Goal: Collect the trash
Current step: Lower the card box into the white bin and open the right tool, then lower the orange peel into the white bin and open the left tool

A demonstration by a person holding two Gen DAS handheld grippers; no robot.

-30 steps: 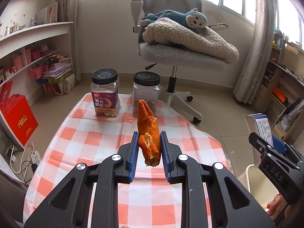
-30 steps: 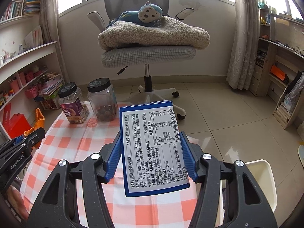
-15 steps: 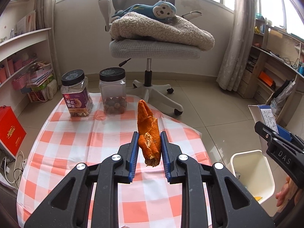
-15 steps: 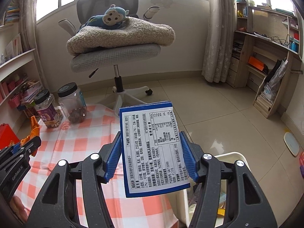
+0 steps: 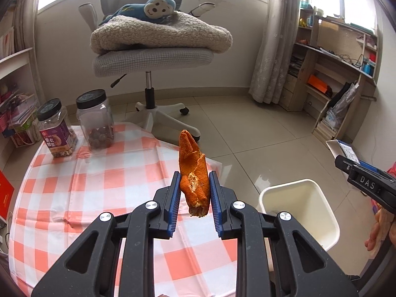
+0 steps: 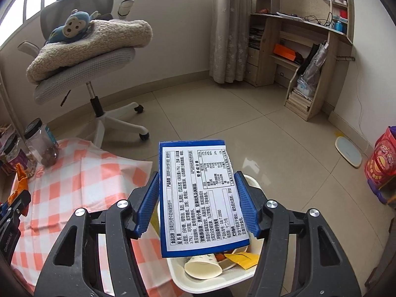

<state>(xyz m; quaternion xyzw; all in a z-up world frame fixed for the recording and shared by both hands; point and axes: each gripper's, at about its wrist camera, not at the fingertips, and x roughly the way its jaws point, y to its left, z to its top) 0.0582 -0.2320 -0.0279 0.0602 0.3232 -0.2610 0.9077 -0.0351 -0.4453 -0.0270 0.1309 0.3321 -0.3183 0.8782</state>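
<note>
My left gripper [image 5: 193, 198] is shut on an orange peel [image 5: 192, 173] and holds it upright in the air over the right edge of the checked table [image 5: 81, 193]. My right gripper [image 6: 195, 205] is shut on a blue and white food box [image 6: 200, 198] and holds it directly above the white trash bin [image 6: 188, 278]. The bin [image 5: 319, 203] stands on the floor to the right of the table. It holds a paper cup [image 6: 203, 268] and a yellow wrapper [image 6: 243, 259]. The right gripper [image 5: 366, 185] also shows at the right edge of the left wrist view.
Two black-lidded jars [image 5: 95, 121] stand at the table's far left. A grey office chair [image 5: 153, 57] with a blanket and a toy monkey stands behind the table. Wooden shelves [image 6: 309, 74] line the right wall. A red bag [image 6: 381, 158] sits on the floor at the right.
Both grippers have swung right, away from the table's middle. The box now hangs over the bin, and the peel has reached the table's right edge. Both stay shut on their loads.
</note>
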